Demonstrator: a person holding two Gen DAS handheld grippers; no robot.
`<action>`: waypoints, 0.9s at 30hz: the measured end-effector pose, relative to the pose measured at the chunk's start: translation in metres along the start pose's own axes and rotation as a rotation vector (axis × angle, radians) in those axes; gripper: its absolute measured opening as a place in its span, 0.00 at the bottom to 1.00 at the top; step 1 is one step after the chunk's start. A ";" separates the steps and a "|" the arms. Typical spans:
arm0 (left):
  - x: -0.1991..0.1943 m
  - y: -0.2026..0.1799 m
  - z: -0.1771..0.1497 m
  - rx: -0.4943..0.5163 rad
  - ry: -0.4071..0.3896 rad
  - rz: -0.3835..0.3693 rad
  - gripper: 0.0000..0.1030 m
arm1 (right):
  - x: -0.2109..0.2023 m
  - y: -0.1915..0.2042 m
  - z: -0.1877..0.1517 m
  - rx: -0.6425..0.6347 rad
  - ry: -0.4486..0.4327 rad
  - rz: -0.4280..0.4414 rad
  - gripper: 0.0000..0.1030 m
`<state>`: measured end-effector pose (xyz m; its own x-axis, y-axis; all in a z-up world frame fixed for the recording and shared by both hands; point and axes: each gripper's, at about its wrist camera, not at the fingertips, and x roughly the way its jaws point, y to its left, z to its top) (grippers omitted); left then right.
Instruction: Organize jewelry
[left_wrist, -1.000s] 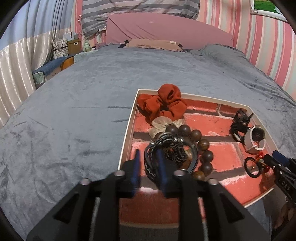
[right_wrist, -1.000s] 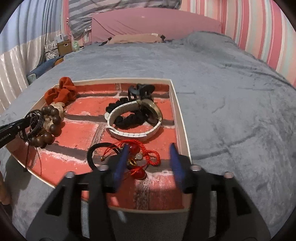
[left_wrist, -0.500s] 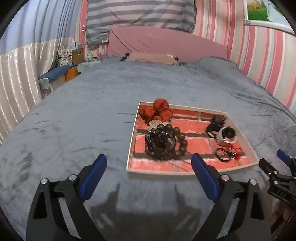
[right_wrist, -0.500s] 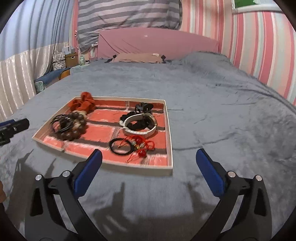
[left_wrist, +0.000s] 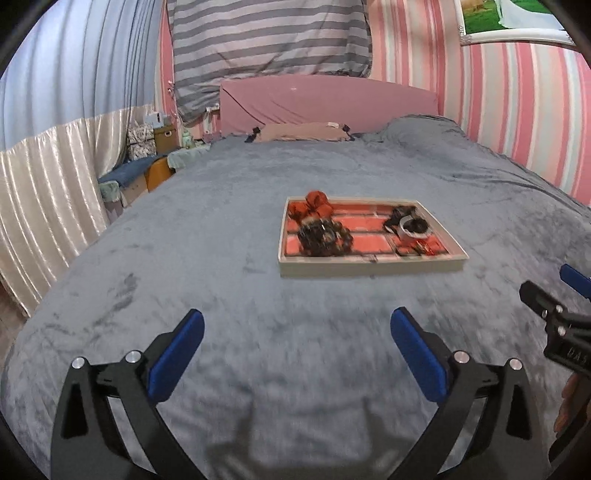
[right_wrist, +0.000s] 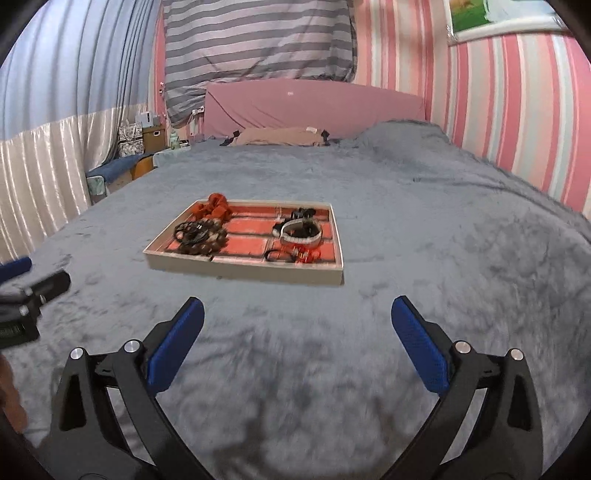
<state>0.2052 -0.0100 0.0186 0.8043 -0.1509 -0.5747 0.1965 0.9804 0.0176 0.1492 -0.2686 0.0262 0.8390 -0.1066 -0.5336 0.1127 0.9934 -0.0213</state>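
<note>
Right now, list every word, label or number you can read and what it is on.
"DAS": white letters on the black body of the right claw, cut by the frame edge.
Label on the left claw: too blurred to read.
Bedside boxes: too small to read.

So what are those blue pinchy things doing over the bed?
A person holds a gripper in each hand. The left gripper and the right gripper both hang open over the grey velvety bedspread, holding nothing. The jewelry lies in the shallow white-rimmed tray with a red brick-pattern floor: a rust-orange scrunchie, dark wooden bead bracelets, a white-strapped watch and a red-corded charm. Neither gripper touches the tray.
</note>
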 end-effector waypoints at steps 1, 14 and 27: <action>-0.005 0.000 -0.006 -0.001 0.006 -0.005 0.96 | -0.008 -0.001 -0.005 0.009 0.007 0.002 0.96; -0.063 -0.004 -0.047 0.000 -0.049 -0.006 0.96 | -0.074 -0.006 -0.040 0.049 -0.005 -0.028 0.96; -0.079 0.002 -0.049 -0.018 -0.085 0.034 0.96 | -0.087 -0.001 -0.039 0.027 -0.028 -0.041 0.96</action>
<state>0.1147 0.0102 0.0239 0.8551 -0.1270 -0.5026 0.1587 0.9871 0.0207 0.0548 -0.2588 0.0398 0.8479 -0.1492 -0.5088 0.1616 0.9867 -0.0201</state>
